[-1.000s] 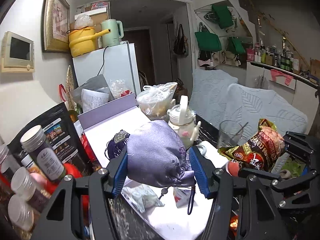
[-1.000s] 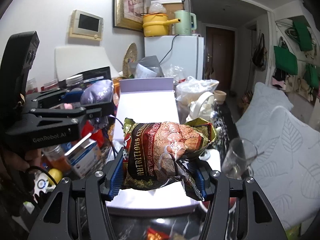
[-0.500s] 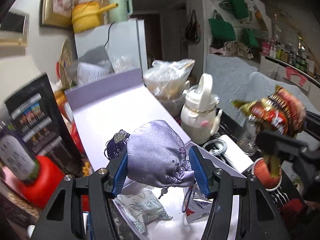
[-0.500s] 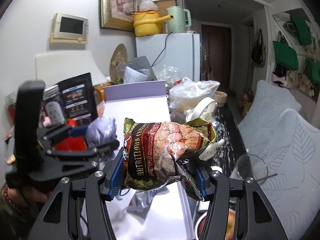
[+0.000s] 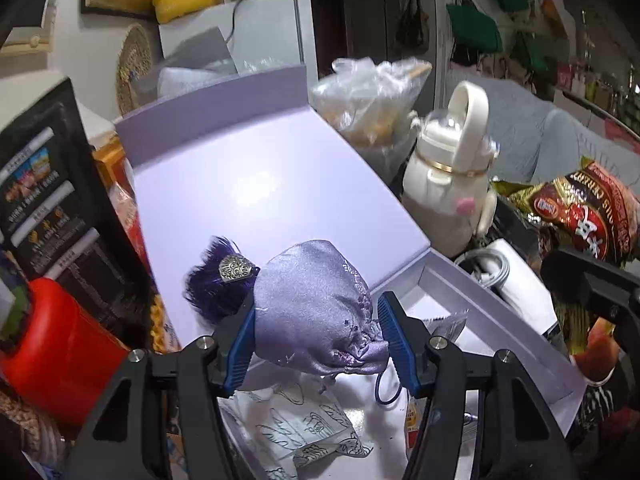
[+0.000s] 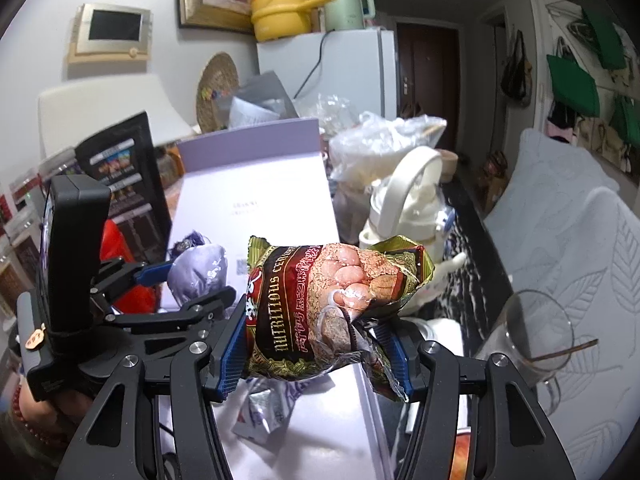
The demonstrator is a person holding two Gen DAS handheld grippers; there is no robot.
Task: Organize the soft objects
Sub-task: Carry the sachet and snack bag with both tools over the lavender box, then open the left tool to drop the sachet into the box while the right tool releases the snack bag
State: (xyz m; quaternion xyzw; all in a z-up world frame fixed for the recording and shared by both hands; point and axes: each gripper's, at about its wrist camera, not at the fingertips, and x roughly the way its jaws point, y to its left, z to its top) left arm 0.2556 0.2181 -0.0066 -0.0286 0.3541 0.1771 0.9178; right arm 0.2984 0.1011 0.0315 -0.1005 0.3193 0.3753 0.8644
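My left gripper (image 5: 314,334) is pinching the lilac satin pouch (image 5: 316,312), blue pads pressed into both sides of it. A dark purple feather tuft w/ a small metal charm (image 5: 236,268) sticks out of the pouch's left side. The pouch hangs over the near end of the open lilac box (image 5: 500,316), just in front of the box's raised lid (image 5: 260,184). Under it, on the box floor, lie a clear packet w/ line drawings (image 5: 308,432) and other small sachets.

My right gripper (image 6: 316,348) is clamped on the red-and-gold snack bag (image 6: 320,304), pads squeezing its crumpled sides; the bag is also held up over the box, to the right of the pouch. In the right wrist view the left gripper (image 6: 188,284) w/ the pouch (image 6: 198,272) sits just beside the bag, apart from it.

Around the box: cream bottle w/ loop handle (image 5: 452,192), black pack (image 5: 52,208), red tub (image 5: 56,356), empty glass (image 6: 536,336). A hand w/ bead bracelet (image 6: 24,412) shows at lower left.
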